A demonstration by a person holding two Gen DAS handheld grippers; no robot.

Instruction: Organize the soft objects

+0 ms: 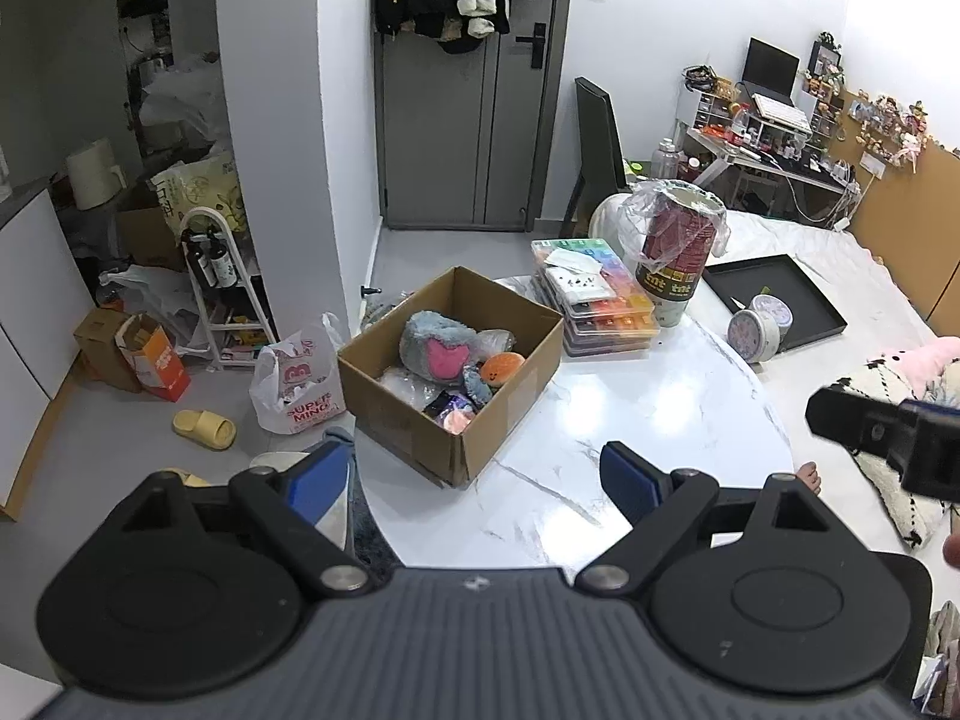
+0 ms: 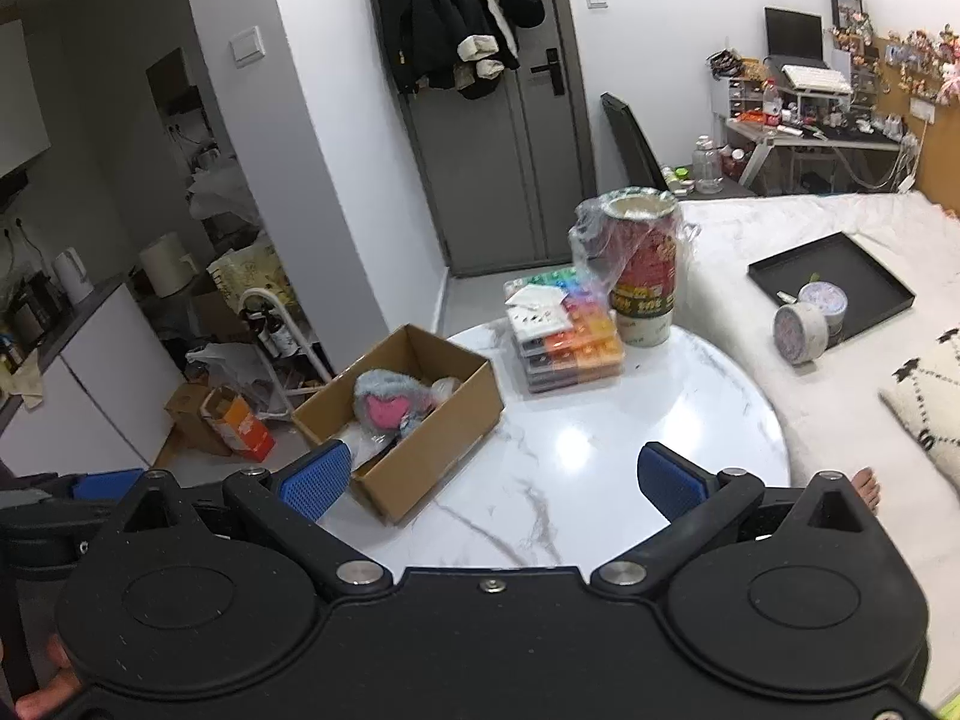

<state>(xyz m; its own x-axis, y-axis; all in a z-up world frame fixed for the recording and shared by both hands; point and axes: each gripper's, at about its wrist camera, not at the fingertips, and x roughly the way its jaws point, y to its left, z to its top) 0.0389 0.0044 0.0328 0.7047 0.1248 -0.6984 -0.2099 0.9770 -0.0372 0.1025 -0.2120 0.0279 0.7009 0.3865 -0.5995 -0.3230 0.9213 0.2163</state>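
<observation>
**Soft toys gathered in the carton, both grippers hovering empty**

Soft toys, chiefly a grey plush with a pink heart patch [image 1: 433, 348] and a small orange plush [image 1: 503, 367], lie inside the open brown cardboard box [image 1: 510, 414] at the left edge of the round white marble-patterned bench [image 1: 660, 420]; nothing soft remains on the bare bench top; the left gripper [image 1: 474, 480] has its jaws spread wide with nothing between them; the right gripper [image 2: 501, 480] likewise shows spread, empty jaws. Key relation: the box lies ahead and slightly left of the left jaws, but ahead and well left of the right jaws, so the left hand is judged the nearer; the box's long axis runs diagonally from near-right to far-left. A stack of clear plastic organiser cases [image 1: 600, 300] and a wrapped red cylindrical tub [image 1: 675, 252] stand beyond the box.
</observation>
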